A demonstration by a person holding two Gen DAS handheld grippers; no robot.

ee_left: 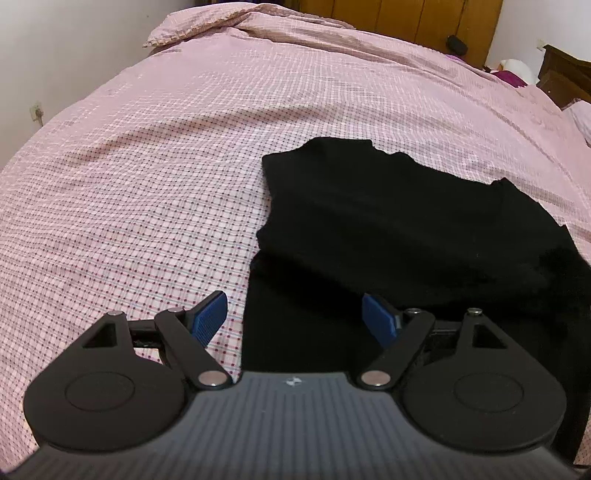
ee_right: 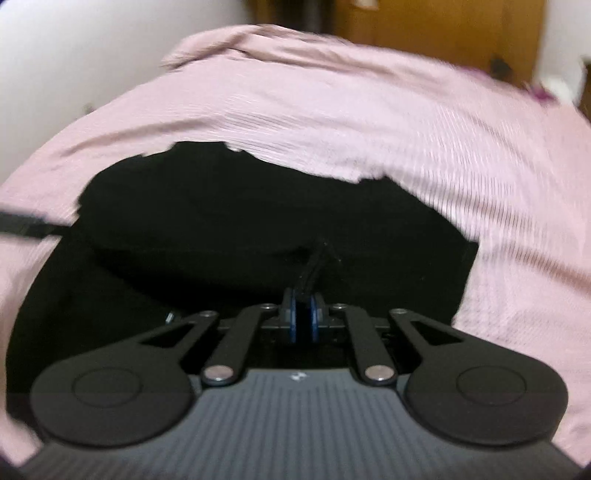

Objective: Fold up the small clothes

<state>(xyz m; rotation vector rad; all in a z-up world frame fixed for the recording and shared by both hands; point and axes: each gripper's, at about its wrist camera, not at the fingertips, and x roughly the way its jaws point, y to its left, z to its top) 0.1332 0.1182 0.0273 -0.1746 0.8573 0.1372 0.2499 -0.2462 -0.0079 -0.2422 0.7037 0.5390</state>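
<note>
- A black garment (ee_left: 388, 221) lies on a bed covered by a pink checked cover (ee_left: 147, 184), toward the right of the left wrist view.
- The garment's upper part is doubled over the lower part, with a fold edge running across it above the left claw.
- The left claw (ee_left: 293, 317) is spread wide and grips nothing; its blue pads (ee_left: 208, 317) stand well apart.
- One pad hangs over the pink cover just beside the garment's left edge, the other over the black cloth.
- The right claw (ee_right: 303, 314) is clenched on a pinch of the garment (ee_right: 258, 214), and a small peak of black cloth rises from between the pads.
- The right wrist view is blurred, so fine detail of the cloth cannot be told.
- In that view the garment fills the middle, with the pink cover (ee_right: 369, 110) around its far and right sides.
- A dark strap-like shape (ee_right: 26, 225) enters at the left edge of the right view; what it is cannot be told.
- A wooden headboard (ee_left: 406, 18) stands behind the bed, and a white wall (ee_left: 55, 55) runs along the left.
- A wall socket (ee_left: 36, 110) sits low on that wall.
</note>
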